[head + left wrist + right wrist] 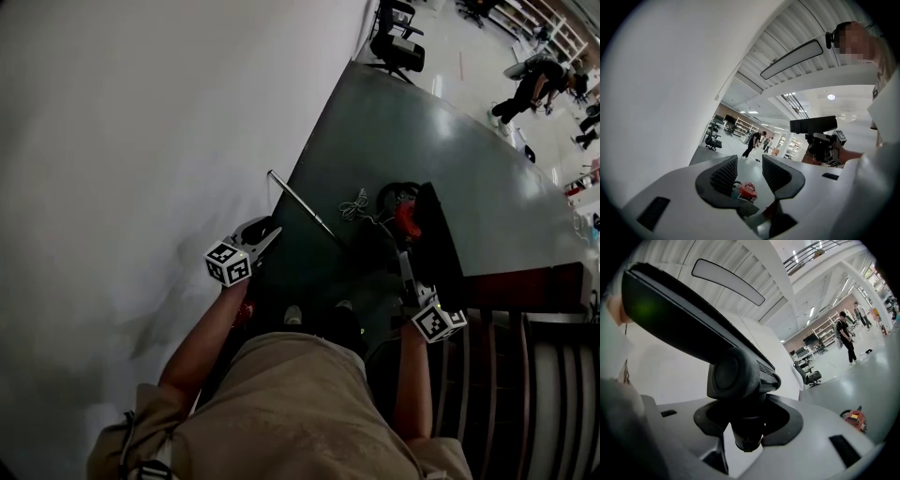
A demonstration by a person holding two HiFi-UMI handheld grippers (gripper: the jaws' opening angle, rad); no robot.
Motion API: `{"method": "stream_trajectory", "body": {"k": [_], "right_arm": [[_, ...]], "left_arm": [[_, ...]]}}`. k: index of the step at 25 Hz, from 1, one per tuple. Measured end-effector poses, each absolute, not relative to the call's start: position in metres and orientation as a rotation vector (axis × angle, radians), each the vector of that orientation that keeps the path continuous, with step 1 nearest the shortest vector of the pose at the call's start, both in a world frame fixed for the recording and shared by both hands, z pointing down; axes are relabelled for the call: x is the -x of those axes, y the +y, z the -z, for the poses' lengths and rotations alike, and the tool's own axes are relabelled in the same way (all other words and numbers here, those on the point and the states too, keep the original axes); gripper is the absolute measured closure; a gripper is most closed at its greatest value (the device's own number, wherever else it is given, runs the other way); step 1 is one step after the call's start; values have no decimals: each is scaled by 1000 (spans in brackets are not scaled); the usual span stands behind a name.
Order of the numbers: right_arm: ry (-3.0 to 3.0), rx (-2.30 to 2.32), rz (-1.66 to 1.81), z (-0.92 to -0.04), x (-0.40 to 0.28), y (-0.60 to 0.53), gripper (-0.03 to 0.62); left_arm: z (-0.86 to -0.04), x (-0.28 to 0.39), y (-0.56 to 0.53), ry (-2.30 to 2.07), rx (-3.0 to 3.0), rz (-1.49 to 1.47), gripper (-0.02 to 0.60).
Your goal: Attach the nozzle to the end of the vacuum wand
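Right gripper [746,425]: jaws clamped on the neck of the black nozzle [689,315], its head reaching to the upper left. Left gripper [750,169]: jaws partly open, nothing between them. Judgement: the left should lift and steady the wand's free end, then bring the socket on straight (no skew). Only the head view shows the wand [302,204], mid-frame on the floor by the wall. The gripper views show the grips.

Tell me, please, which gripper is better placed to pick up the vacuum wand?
Left: the left gripper is empty, jaws apart, near the vacuum wand; the right gripper grips the nozzle.
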State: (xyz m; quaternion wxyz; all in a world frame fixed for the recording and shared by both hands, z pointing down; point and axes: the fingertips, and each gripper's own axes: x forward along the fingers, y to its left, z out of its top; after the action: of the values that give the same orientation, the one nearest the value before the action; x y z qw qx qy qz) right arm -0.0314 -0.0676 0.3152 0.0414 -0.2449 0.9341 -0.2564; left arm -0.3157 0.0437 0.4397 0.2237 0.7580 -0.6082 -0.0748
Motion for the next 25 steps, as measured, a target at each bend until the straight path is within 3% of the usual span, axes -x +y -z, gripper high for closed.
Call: {"method": "stream_trajectory", "body": {"k": [25], "right_arm": [[2889,698,847,-375,11,-352,414]], "left_arm": [[-477,324,-166,-1855,-1857,142,417]]}}
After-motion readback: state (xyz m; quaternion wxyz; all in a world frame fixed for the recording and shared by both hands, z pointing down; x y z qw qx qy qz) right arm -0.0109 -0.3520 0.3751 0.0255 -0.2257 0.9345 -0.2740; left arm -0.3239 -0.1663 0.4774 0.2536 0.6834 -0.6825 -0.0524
